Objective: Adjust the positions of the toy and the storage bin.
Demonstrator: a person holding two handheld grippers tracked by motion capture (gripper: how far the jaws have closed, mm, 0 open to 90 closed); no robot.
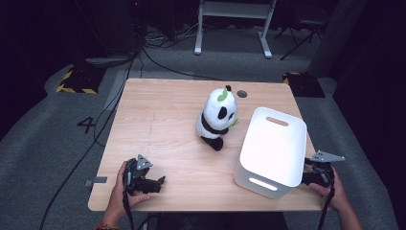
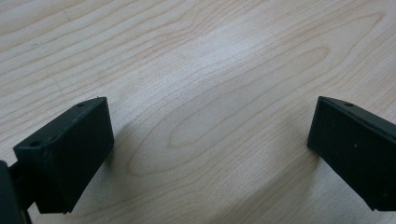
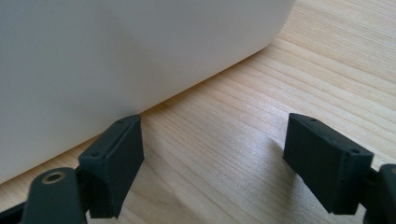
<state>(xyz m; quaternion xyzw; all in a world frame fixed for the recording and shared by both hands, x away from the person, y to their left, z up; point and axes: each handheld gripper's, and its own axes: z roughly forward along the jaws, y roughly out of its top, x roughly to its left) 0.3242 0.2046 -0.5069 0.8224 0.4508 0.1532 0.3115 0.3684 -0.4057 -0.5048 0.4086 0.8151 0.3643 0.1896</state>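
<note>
A wooden table seen from above, with a person's two hands resting at its near edge, each holding a two-jaw gripper. A white plastic bin stands open-topped on the table, and a plush panda sits upright on the wood beside it, touching nothing else.

The left gripper lies low on the table near the person, jaws wide apart with nothing but bare wood between them, as the left gripper view confirms. The panda is well ahead of this gripper and off to its right, across open tabletop.

The right gripper sits just beside the bin's outer wall, on the side away from the panda. In the right gripper view its jaws are also spread and empty, one jaw close to or touching the white wall; contact cannot be made out. From this gripper the panda lies beyond the bin, ahead and to the left.

Judged from this layout, the work appears to be at its very start: the bin looks empty, the panda is untouched, and reaching, grasping, lifting and placing it in the bin all seem left to do.
</note>
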